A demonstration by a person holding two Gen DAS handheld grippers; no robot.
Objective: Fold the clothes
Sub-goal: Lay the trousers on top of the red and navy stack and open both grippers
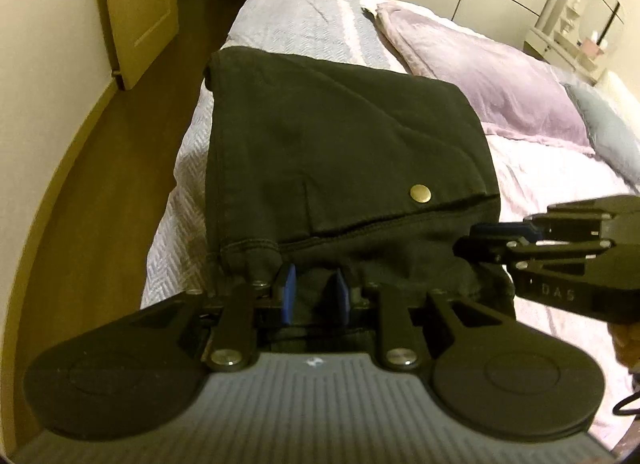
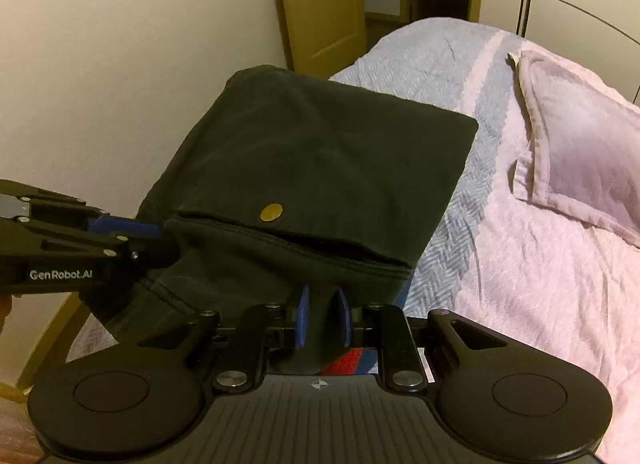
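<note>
A black garment (image 1: 340, 135) (image 2: 320, 151) with a brass button (image 1: 420, 194) (image 2: 271, 212) lies folded over on the bed, its near edge lifted toward me. My left gripper (image 1: 314, 292) is shut on a bunch of the black cloth at the near left of that edge, dark fabric filling the gap between its blue pads. My right gripper (image 2: 322, 320) is shut on the same edge further right, cloth pinched between its pads. Each gripper also shows in the other's view: the right gripper (image 1: 468, 242) from the side, the left gripper (image 2: 168, 242) biting the garment's corner.
The bed has a blue-grey herringbone cover (image 1: 288, 19) (image 2: 432, 55) and a pink quilt (image 2: 540, 284). A lilac pillow (image 1: 500, 79) (image 2: 580, 143) lies to the right. Wooden floor (image 1: 100, 183) and a door (image 1: 140, 11) are at the left, a dressing table (image 1: 572, 39) at the far right.
</note>
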